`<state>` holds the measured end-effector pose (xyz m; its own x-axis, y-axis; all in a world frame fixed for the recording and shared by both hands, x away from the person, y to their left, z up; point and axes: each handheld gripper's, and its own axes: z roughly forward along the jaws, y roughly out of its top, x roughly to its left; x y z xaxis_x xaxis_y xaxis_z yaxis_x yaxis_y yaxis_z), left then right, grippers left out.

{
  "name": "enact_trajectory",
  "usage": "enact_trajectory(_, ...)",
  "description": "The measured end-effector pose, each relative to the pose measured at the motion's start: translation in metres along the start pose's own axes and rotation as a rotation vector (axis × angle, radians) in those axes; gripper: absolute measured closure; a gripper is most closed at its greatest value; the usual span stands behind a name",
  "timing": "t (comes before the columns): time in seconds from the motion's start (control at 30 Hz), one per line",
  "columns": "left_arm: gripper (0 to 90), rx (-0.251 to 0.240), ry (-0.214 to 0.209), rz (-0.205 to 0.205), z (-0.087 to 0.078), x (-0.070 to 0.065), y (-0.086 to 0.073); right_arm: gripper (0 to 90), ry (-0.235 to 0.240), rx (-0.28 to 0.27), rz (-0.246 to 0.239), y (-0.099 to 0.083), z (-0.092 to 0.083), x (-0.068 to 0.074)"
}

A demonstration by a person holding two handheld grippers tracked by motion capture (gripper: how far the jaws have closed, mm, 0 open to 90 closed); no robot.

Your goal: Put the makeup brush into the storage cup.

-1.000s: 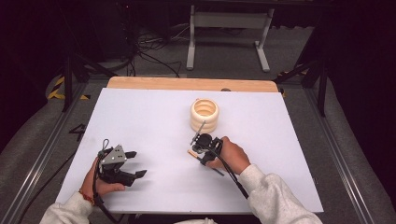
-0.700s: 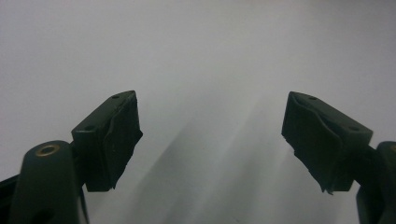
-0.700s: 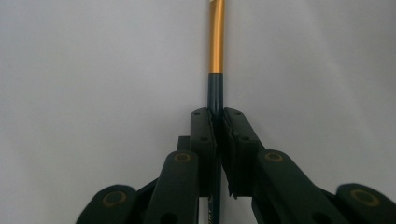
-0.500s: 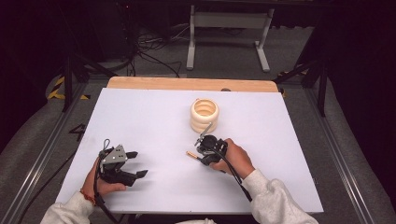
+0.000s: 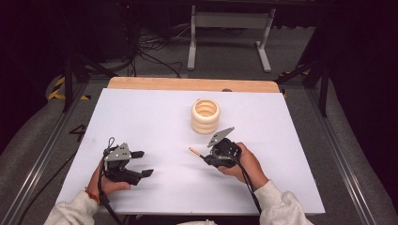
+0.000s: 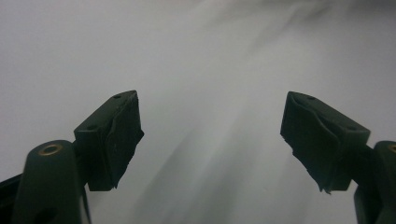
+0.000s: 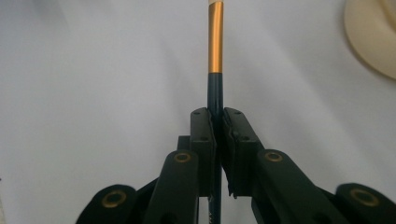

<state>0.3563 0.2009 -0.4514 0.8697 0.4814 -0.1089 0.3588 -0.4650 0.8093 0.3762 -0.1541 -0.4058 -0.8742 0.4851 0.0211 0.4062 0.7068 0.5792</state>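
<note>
Jaws of right gripper [image 7: 218, 121] pinch slim dark-handled brush [image 7: 215, 70] (gold ferrule).

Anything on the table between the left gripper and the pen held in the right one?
No. In the high view, bare white table separates the open left gripper from the pen clamped in the right gripper.

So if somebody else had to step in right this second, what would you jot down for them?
Right claw: shut on a thin dark stick with a gold band, probably a small brush or pen. The stick points left across the table, away from the holder.
Left claw: open, nothing between its pads, resting low over the white table at the near left.
Cream ribbed holder: upright mid-table, beyond the right claw, looks empty.
Done: stick picked up.
Left: judging by the layout, the stick probably goes into the holder; it is not there yet.
</note>
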Motion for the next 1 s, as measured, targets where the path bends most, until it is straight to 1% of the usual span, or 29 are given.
enact_trajectory(0.03, 22.5, -0.003, -0.008, -0.001, 0.002, -0.001, 0.002, 83.7, -0.006, -0.014, 0.004, -0.001, -0.002, 0.0)
enact_trajectory(0.07, 23.0, -0.001, -0.025, 0.002, 0.005, -0.002, 0.006, 83.7, 0.0, -0.027, 0.001, -0.002, -0.004, 0.001)
enact_trajectory(0.1, 24.2, -0.001, -0.025, 0.002, 0.005, -0.002, 0.006, 83.7, 0.0, -0.027, 0.001, -0.002, -0.004, 0.001)
enact_trajectory(0.13, 24.8, -0.004, -0.045, 0.004, 0.011, -0.004, 0.011, 83.7, -0.009, -0.056, 0.0, -0.004, -0.007, 0.002)
enact_trajectory(0.17, 27.6, -0.004, -0.045, 0.004, 0.011, -0.004, 0.011, 83.7, -0.009, -0.056, 0.0, -0.004, -0.007, 0.002)
enact_trajectory(0.27, 28.9, -0.021, -0.076, 0.006, 0.02, -0.006, 0.023, 83.7, -0.01, -0.106, 0.0, -0.004, -0.01, 0.004)
enact_trajectory(0.3, 29.3, -0.025, -0.086, 0.003, 0.022, -0.007, 0.025, 83.6, -0.001, -0.118, -0.012, -0.005, -0.01, 0.005)
enact_trajectory(0.33, 31.7, -0.025, -0.089, 0.012, 0.026, -0.008, 0.029, 83.6, -0.01, -0.133, -0.013, -0.005, -0.011, 0.006)
enact_trajectory(0.37, 32.8, -0.029, -0.104, 0.015, 0.03, -0.009, 0.032, 83.7, -0.003, -0.145, -0.023, -0.005, -0.011, 0.007)
enact_trajectory(0.4, 32.7, -0.036, -0.114, 0.011, 0.034, -0.011, 0.035, 83.7, -0.008, -0.156, -0.025, -0.005, -0.012, 0.008)
enact_trajectory(0.47, 32.7, -0.033, -0.127, 0.013, 0.042, -0.013, 0.041, 83.7, -0.011, -0.165, -0.029, -0.005, -0.012, 0.009)
enact_trajectory(0.5, 33.1, -0.033, -0.134, 0.025, 0.047, -0.015, 0.045, 83.7, -0.003, -0.175, -0.036, -0.005, -0.013, 0.01)
enact_trajectory(0.53, 33.4, -0.038, -0.135, 0.026, 0.049, -0.015, 0.048, 83.7, -0.007, -0.183, -0.035, -0.005, -0.013, 0.011)
enact_trajectory(0.57, 34.1, -0.05, -0.139, 0.023, 0.052, -0.016, 0.051, 83.7, 0.002, -0.192, -0.034, -0.005, -0.013, 0.011)
enact_trajectory(0.63, 35.1, -0.071, -0.152, 0.027, 0.055, -0.018, 0.057, 83.7, -0.002, -0.195, -0.037, -0.005, -0.013, 0.012)
enact_trajectory(0.67, 35.4, -0.079, -0.158, 0.021, 0.057, -0.019, 0.06, 83.6, -0.002, -0.199, -0.037, -0.006, -0.013, 0.012)
enact_trajectory(0.7, 36.4, -0.088, -0.169, 0.019, 0.059, -0.018, 0.063, 83.7, 0.003, -0.207, -0.038, -0.006, -0.013, 0.012)
enact_trajectory(0.73, 38.5, -0.107, -0.174, 0.009, 0.062, -0.018, 0.067, 83.6, -0.007, -0.222, -0.038, -0.006, -0.014, 0.012)
enact_trajectory(0.77, 38.6, -0.114, -0.18, 0.007, 0.064, -0.018, 0.069, 83.6, -0.005, -0.236, -0.04, -0.006, -0.015, 0.012)
enact_trajectory(0.8, 39.0, -0.114, -0.18, 0.007, 0.064, -0.018, 0.069, 83.6, -0.005, -0.236, -0.04, -0.006, -0.015, 0.012)
enact_trajectory(0.83, 39.0, -0.127, -0.182, 0.01, 0.065, -0.019, 0.072, 83.6, -0.001, -0.249, -0.041, -0.006, -0.015, 0.012)
enact_trajectory(0.87, 40.0, -0.14, -0.18, 0.011, 0.066, -0.019, 0.073, 83.7, -0.011, -0.257, -0.038, -0.007, -0.016, 0.012)
enact_trajectory(0.9, 40.9, -0.153, -0.189, 0.011, 0.067, -0.02, 0.077, 83.6, -0.006, -0.275, -0.034, -0.007, -0.018, 0.011)
enact_trajectory(0.93, 41.5, -0.153, -0.189, 0.011, 0.067, -0.02, 0.077, 83.6, -0.006, -0.275, -0.034, -0.007, -0.018, 0.011)
enact_trajectory(1.0, 42.5, -0.181, -0.191, 0.017, 0.066, -0.021, 0.082, 83.6, -0.008, -0.293, -0.033, -0.008, -0.019, 0.01)
